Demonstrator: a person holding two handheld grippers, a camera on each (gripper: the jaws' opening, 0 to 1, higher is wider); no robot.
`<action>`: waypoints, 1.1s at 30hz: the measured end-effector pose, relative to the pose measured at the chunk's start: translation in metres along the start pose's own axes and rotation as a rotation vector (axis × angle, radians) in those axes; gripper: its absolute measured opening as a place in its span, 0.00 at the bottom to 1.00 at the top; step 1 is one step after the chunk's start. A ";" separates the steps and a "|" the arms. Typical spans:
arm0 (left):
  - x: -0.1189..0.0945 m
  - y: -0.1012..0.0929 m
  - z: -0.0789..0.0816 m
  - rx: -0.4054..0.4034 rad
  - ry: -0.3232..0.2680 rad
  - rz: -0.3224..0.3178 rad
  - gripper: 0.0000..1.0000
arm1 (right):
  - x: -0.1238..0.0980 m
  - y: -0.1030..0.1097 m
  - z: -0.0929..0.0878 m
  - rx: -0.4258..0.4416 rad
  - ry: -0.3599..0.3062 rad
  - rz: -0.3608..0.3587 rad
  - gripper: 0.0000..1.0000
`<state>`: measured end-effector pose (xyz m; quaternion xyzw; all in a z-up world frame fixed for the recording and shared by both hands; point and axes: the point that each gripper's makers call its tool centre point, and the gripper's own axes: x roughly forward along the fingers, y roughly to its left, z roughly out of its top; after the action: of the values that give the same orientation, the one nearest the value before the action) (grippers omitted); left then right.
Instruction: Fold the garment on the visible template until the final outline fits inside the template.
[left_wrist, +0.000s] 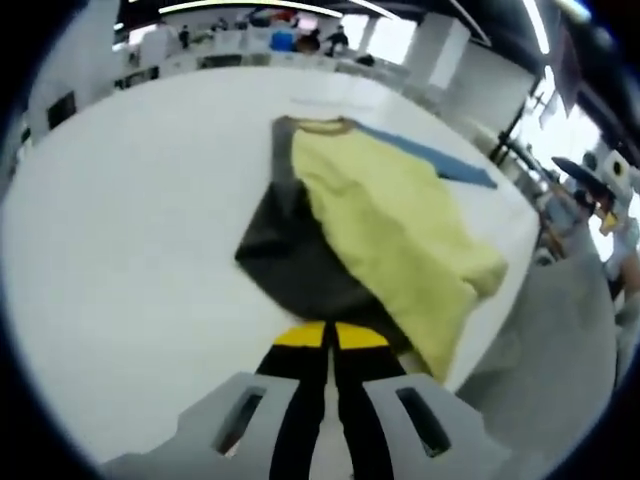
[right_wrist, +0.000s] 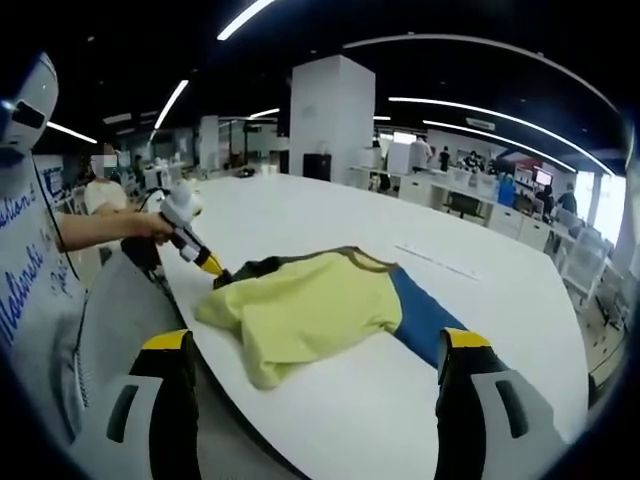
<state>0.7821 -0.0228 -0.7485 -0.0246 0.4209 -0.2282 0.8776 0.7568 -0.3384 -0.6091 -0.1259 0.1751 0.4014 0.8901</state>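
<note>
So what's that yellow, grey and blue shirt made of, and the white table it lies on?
The shirt looks like soft matte knit fabric, perhaps cotton: it drapes and creases with no shine. The table looks hard and smooth, maybe laminate or painted board; faint light reflections suggest a slight sheen. Neither can be told for certain.

The yellow, grey and blue cloth garment (right_wrist: 310, 305) lies on the large white round desk (right_wrist: 480, 300), close to the desk edge where the person stands. Its folded-over yellow part (left_wrist: 400, 230) lies on top of the grey part (left_wrist: 290, 255). The left claw (right_wrist: 215, 270) sits at the garment's corner nearest that edge, touching the cloth. The right claw (right_wrist: 315, 345) hangs over the desk edge, just beside the garment.
</note>
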 end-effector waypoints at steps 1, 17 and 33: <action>-0.002 0.003 0.001 0.000 -0.002 0.007 0.00 | 0.000 0.000 0.001 -0.001 -0.002 0.001 1.00; -0.022 0.041 0.007 0.016 -0.019 0.116 0.00 | 0.000 0.002 0.001 -0.009 0.002 0.003 1.00; -0.039 0.066 0.016 0.047 -0.024 0.209 0.00 | 0.001 0.005 0.002 -0.009 0.000 0.007 1.00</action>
<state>0.7982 0.0506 -0.7254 0.0373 0.4050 -0.1452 0.9019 0.7543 -0.3340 -0.6084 -0.1294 0.1739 0.4052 0.8881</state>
